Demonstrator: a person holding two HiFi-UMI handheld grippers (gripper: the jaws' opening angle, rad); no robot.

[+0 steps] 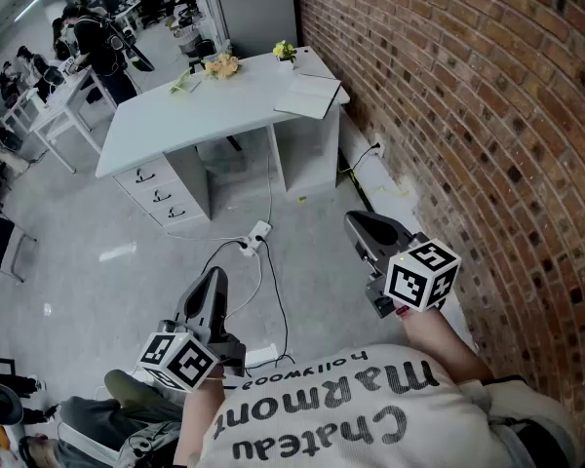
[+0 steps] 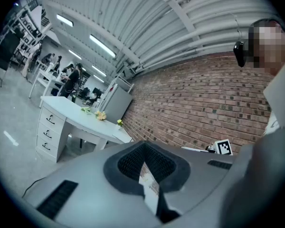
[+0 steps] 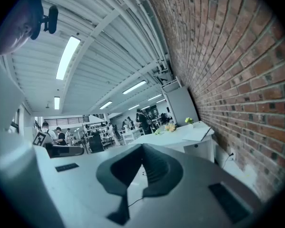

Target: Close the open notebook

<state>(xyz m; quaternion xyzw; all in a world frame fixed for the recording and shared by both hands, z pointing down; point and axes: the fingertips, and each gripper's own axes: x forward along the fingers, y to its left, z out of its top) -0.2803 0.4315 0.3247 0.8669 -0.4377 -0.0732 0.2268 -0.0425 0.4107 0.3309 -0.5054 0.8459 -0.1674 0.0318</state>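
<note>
Nothing done yet: the open notebook (image 1: 310,96) lies spread flat at the wall end of the white desk (image 1: 175,125), well apart from the person. The left gripper (image 1: 213,279) and right gripper (image 1: 366,224) are both held close to the body, jaws pressed together on nothing. Left to do, by my reckoning: walk up, catch one cover, fold it over. Underfoot on the way are a power strip (image 1: 256,234) and trailing cables; the brick wall (image 1: 468,115) is tight on the right, yellow flowers (image 1: 285,51) stand just behind the notebook, and people (image 1: 93,37) work at far tables.
</note>
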